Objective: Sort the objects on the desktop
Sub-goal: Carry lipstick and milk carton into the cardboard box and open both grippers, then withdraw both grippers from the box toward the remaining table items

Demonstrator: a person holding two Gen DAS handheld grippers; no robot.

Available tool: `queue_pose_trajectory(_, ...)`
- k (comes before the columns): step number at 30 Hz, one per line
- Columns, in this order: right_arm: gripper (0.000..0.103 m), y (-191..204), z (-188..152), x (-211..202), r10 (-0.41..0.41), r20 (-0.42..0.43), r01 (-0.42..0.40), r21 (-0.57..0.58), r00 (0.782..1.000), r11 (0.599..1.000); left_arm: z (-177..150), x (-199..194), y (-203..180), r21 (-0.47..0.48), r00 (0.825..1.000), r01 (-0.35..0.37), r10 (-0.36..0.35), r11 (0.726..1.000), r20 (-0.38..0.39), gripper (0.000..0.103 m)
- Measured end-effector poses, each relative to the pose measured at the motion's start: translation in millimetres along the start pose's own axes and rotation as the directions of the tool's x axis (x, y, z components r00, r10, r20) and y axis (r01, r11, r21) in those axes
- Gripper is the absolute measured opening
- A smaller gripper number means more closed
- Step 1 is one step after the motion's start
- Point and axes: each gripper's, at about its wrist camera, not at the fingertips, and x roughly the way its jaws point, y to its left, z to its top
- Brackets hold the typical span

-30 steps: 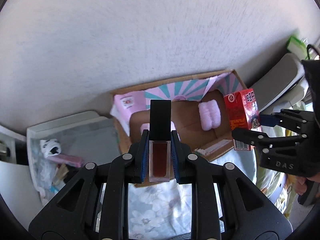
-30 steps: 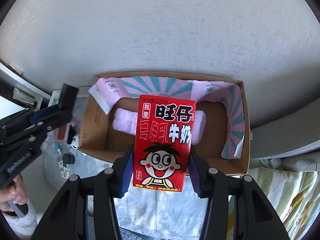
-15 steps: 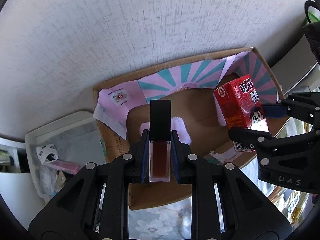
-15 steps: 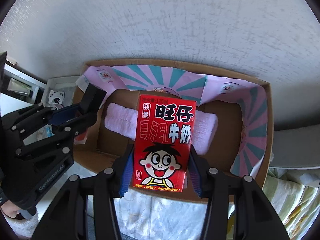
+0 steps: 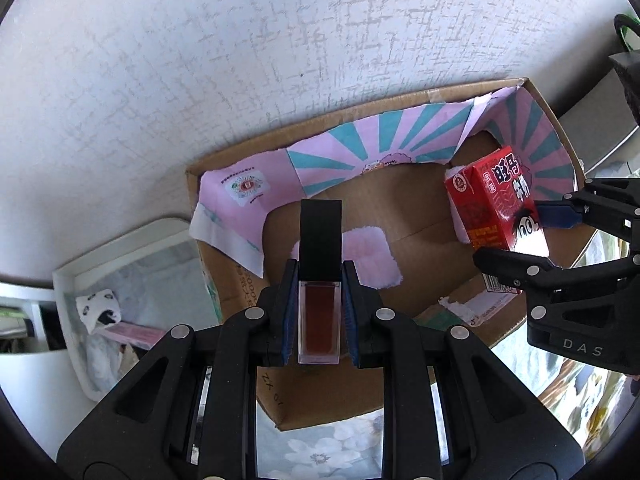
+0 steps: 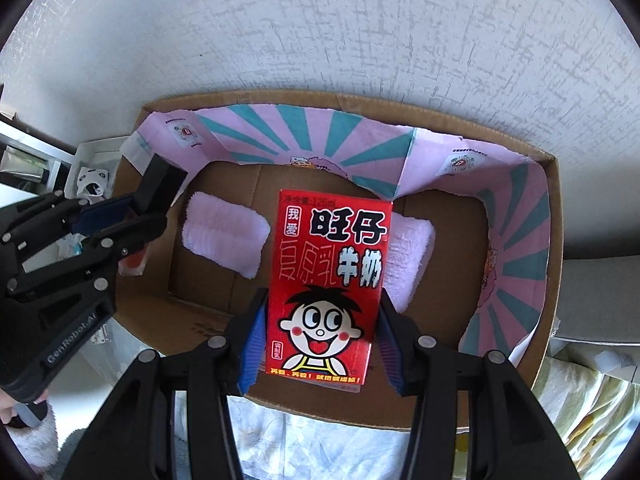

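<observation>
My left gripper (image 5: 319, 316) is shut on a lip gloss tube (image 5: 320, 292) with dark red fill and a black cap, held upright over the left part of a cardboard box (image 5: 440, 300). My right gripper (image 6: 320, 336) is shut on a red milk carton (image 6: 328, 280) with a cartoon face, above the middle of the same box (image 6: 554, 200). In the left wrist view the carton (image 5: 492, 208) and right gripper (image 5: 532, 240) hang at the right. In the right wrist view the left gripper (image 6: 116, 220) with the black cap shows at the left.
A pink towel roll (image 6: 224, 236) lies on the box floor, partly behind the carton. Pink and teal paper (image 6: 280, 140) lines the box walls. A white bin (image 5: 120, 280) with a panda item stands left of the box. Floral cloth (image 5: 320, 452) lies in front; a textured wall behind.
Both grippers have sunk toward the box with their loads; the box now looms larger and nearer in both views. Grips are unchanged.
</observation>
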Motion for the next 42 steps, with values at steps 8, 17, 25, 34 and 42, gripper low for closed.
queue_pose_trajectory(8,0.046,0,0,4,-0.070,-0.026,0.069,-0.030,0.997,0.997,3,-18,-6,0.030,0.997,-0.043,0.041,0.999,0.062,0.039)
queue_pose_trajectory(17,0.103,-8,-8,-3,-0.021,-0.043,0.021,-0.002,0.999,1.000,5,-44,-3,0.035,0.992,0.062,-0.065,0.997,0.112,0.103)
queue_pose_trajectory(25,0.103,-6,-12,-27,-0.030,0.007,0.030,-0.003,1.000,1.000,-2,-64,4,0.028,0.983,0.125,-0.128,0.992,0.133,0.103)
queue_pose_trajectory(34,0.103,6,-21,-53,-0.025,0.058,0.024,0.010,0.998,1.000,-18,-105,35,0.007,0.959,0.162,-0.159,0.987,0.233,0.103)
queue_pose_trajectory(42,0.103,29,-31,-79,-0.035,0.143,0.036,-0.002,0.989,0.999,-30,-143,78,-0.050,0.955,0.140,-0.121,0.989,0.270,0.103)
